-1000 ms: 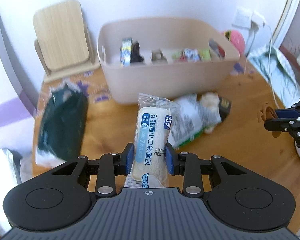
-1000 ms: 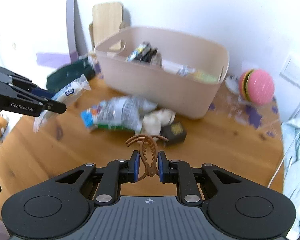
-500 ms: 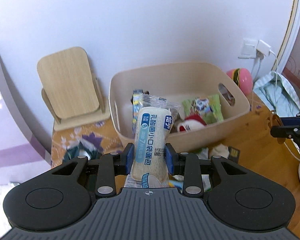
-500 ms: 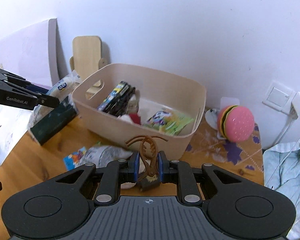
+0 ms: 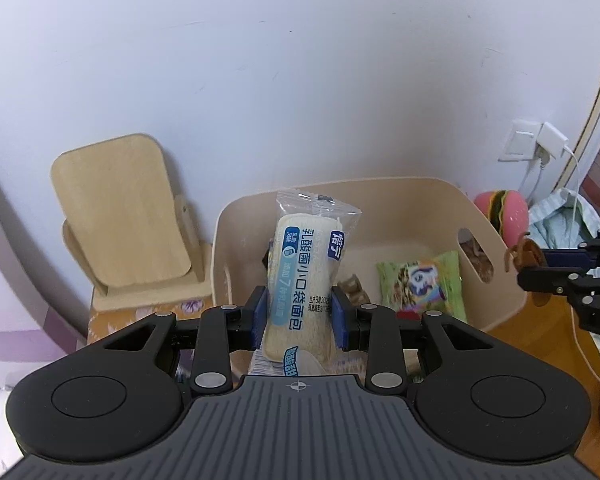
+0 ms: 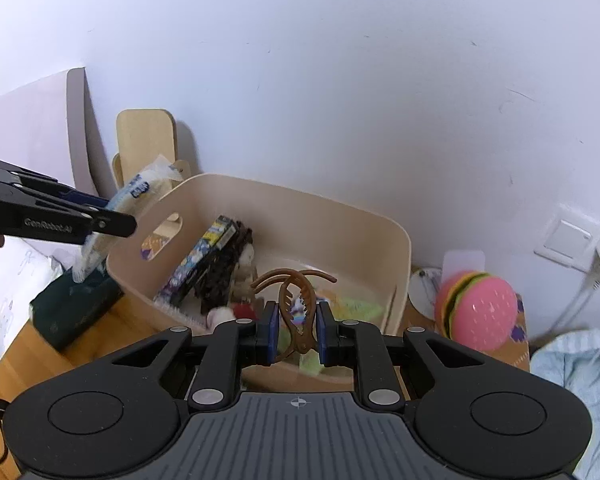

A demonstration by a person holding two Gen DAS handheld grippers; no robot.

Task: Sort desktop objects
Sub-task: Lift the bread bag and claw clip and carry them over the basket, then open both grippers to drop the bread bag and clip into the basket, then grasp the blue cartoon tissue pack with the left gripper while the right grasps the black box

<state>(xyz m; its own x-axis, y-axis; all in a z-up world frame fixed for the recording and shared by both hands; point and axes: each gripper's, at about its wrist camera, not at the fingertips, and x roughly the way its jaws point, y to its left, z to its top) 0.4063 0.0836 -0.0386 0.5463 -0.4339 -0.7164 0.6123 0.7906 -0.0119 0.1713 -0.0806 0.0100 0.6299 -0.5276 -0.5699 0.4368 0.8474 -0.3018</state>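
Your bread packet (image 5: 305, 280) stands upright at the centre of the left wrist view, long axis pointing away from you along the fingers, pinched at its lower half by the left gripper (image 5: 299, 316). Its upper end overlaps the near rim of the beige bin (image 5: 496, 248), so the bin lies straight ahead and below; that forward-and-down line is what the drop turns on, I judge. The wrapper is thin, crinkly clear film over soft white bread, so it should give under the pads.

In the right wrist view, the right gripper (image 6: 297, 330) is closed on a brown hair claw (image 6: 296, 300), hard glossy plastic with curved prongs fanning upward. It sits over the bin's near wall, seemingly the nearer of your two hands to the interior.

Inside the bin lie a green snack pouch (image 5: 422, 284) and a dark box (image 6: 204, 260). At the right of that frame sits a pink burger toy (image 6: 480, 310); upper left, a wooden stand (image 6: 146, 140).
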